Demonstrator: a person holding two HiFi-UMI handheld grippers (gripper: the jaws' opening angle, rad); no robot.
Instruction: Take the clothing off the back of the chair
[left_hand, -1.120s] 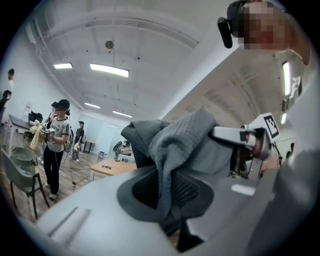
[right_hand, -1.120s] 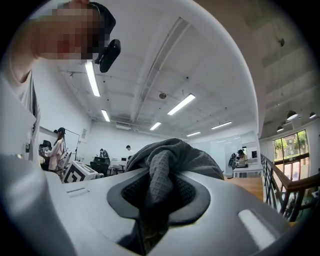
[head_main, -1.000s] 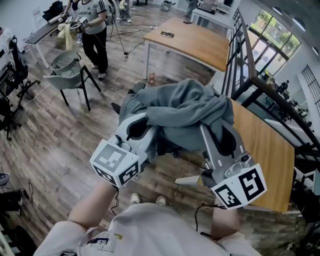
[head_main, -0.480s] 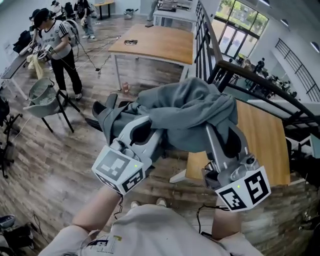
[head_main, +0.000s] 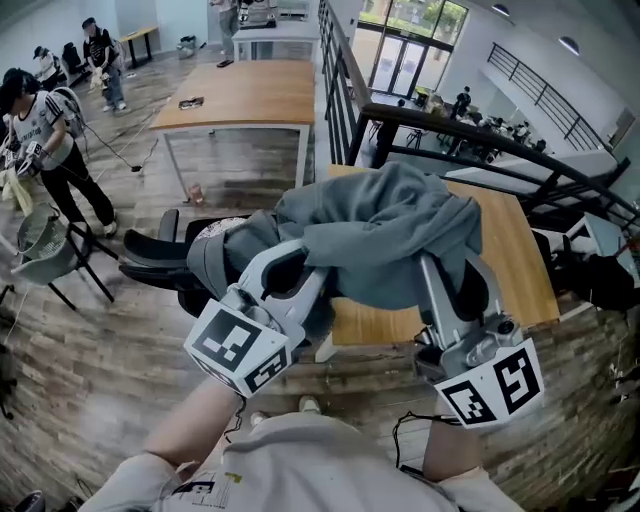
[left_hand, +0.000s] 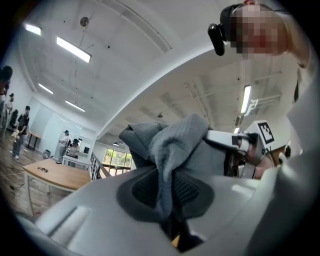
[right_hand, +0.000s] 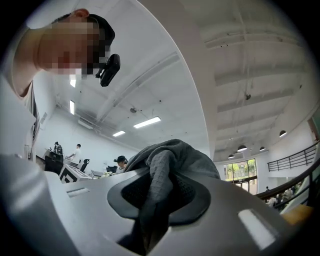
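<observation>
The grey clothing is bunched up in the air between the two claws, in front of the person. The left claw is nearly closed, its pads pinching a fold of the ribbed cloth. The right claw is closed just as tightly on another fold. In the head view the lower left end of the cloth hangs over a black office chair; whether it touches the chair cannot be told.

Beneath the bundle stands a wooden table, its top bare where it shows. A second wooden table stands further off with a small dark object on it. A black metal railing runs between the two and bends round behind the near one. The floor is grey-brown wood plank. At the left edge a person in a white shirt stands by a grey chair. Glass doors close the far end of the room, under a white ceiling with strip lights.
</observation>
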